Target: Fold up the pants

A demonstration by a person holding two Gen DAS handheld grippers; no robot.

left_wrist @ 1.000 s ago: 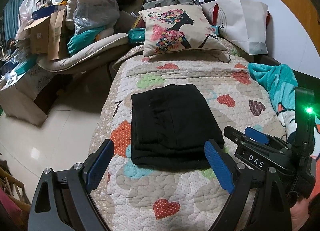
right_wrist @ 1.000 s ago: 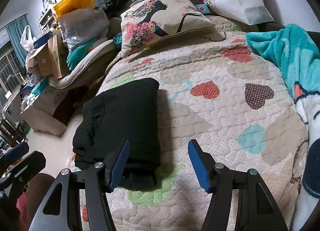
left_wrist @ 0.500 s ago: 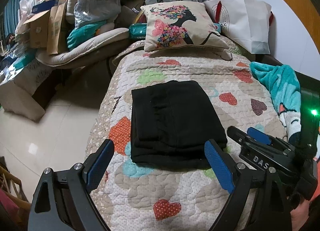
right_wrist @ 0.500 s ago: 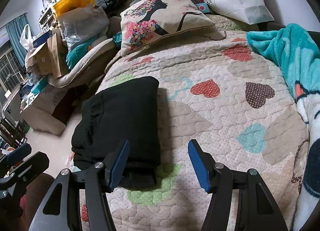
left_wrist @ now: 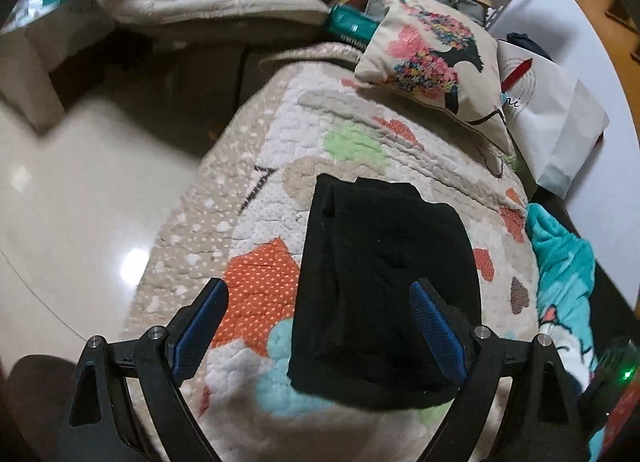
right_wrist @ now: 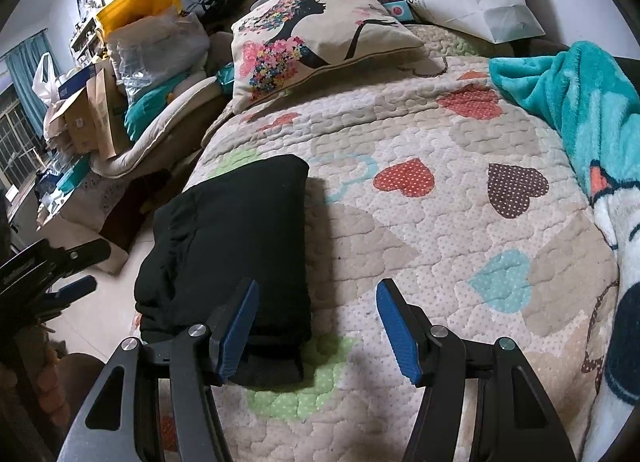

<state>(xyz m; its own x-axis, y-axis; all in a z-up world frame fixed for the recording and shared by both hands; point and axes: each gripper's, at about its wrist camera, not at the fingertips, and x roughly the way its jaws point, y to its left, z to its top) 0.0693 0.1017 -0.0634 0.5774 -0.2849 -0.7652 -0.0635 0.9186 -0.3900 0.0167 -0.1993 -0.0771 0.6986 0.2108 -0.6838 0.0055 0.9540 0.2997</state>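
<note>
The black pants (left_wrist: 384, 286) lie folded into a compact rectangle on the heart-patterned quilt (left_wrist: 348, 142) of the bed, near its floor-side edge. In the left wrist view, blurred, they fill the centre and lower middle of the frame. The left hand-held gripper (left_wrist: 320, 326) hangs over them with its blue pads spread wide: one over the orange heart at lower left, the other over the dark cloth at lower right, pinching nothing. In the right wrist view the pants (right_wrist: 236, 238) sit left of centre. The right hand-held gripper (right_wrist: 316, 330) is spread too, one pad in front of the pants' near corner, the other over bare quilt, gripping nothing. A floral cushion (right_wrist: 316, 30) rests at the upper middle, a teal blanket (right_wrist: 576, 90) at the right edge.
</note>
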